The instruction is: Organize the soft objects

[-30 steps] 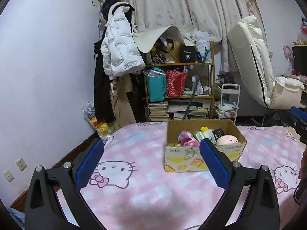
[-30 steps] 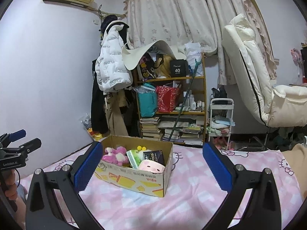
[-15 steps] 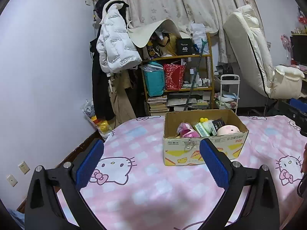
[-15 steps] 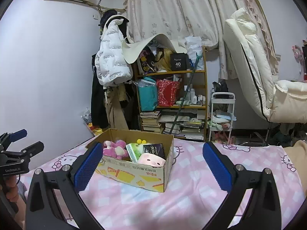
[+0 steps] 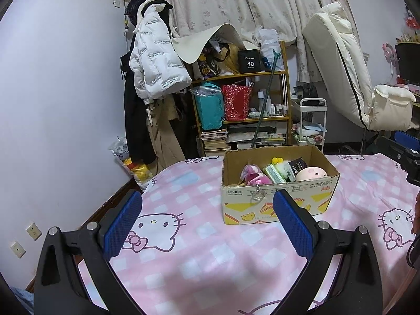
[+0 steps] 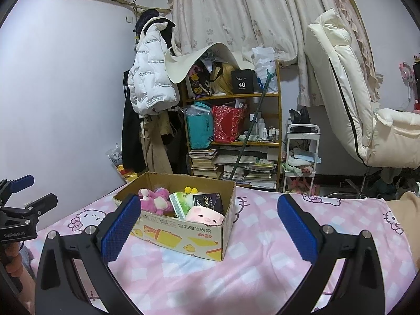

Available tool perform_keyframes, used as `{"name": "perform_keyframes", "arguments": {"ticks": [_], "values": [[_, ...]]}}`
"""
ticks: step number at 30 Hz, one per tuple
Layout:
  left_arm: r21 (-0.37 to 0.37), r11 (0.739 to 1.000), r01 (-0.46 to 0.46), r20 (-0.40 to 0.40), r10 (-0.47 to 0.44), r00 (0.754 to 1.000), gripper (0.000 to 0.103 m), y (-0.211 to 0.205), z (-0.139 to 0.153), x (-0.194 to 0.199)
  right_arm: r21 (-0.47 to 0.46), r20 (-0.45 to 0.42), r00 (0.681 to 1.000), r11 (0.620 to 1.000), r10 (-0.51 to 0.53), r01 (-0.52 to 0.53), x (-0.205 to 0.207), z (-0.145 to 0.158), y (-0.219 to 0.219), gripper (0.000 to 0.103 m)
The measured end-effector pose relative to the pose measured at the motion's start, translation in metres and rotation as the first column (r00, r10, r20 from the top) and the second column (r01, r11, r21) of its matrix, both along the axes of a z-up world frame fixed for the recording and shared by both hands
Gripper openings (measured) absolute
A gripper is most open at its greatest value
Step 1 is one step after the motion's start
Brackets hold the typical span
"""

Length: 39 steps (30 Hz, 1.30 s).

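- Two hand-held grippers, left [image 5: 207, 223] and right [image 6: 208, 225], both spread wide and empty, hover above the bed [image 5: 199, 267].
- Cardboard box [image 5: 278, 204] of soft toys lies ahead of both, long axis crosswise to the left; neither is clearly nearer.
- Pink plush [image 6: 155, 200] sits at the box's left end.
- Bedroom: bookshelf [image 6: 232, 136] behind.

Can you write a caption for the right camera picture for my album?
Open right gripper hovers before a brown cardboard box of plush toys on a pink checked blanket.

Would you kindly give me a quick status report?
Both grippers, left and right, open, empty. Cardboard box of soft toys on the bed. Path unobstructed.
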<state>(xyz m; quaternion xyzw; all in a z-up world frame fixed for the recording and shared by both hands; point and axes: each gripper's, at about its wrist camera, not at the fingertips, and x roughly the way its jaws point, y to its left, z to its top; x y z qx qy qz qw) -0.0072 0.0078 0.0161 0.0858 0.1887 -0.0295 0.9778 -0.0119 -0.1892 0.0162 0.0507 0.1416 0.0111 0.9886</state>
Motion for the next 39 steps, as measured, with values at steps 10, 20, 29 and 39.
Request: {"name": "perform_keyframes", "arguments": {"ticks": [10,20,29,39], "values": [[0.010,1.000,0.001,-0.001,-0.001,1.000,0.099,0.001,-0.001,0.001,-0.019,0.005,1.000,1.000,-0.009,0.009,-0.004,-0.004,-0.002,0.103],[0.024,1.000,-0.001,0.006,0.001,1.000,0.099,0.002,-0.001,-0.001,-0.033,-0.007,1.000,0.999,-0.002,0.001,-0.006,-0.007,-0.006,0.103],[0.032,0.999,0.000,0.004,0.000,1.000,0.099,0.001,-0.001,-0.001,-0.032,-0.008,1.000,0.999,0.000,0.000,-0.006,-0.007,-0.009,0.103],[0.031,0.999,0.008,-0.015,-0.008,1.000,0.099,0.000,-0.003,0.003,-0.031,-0.020,1.000,1.000,-0.003,0.003,-0.003,-0.008,-0.010,0.103]]}}
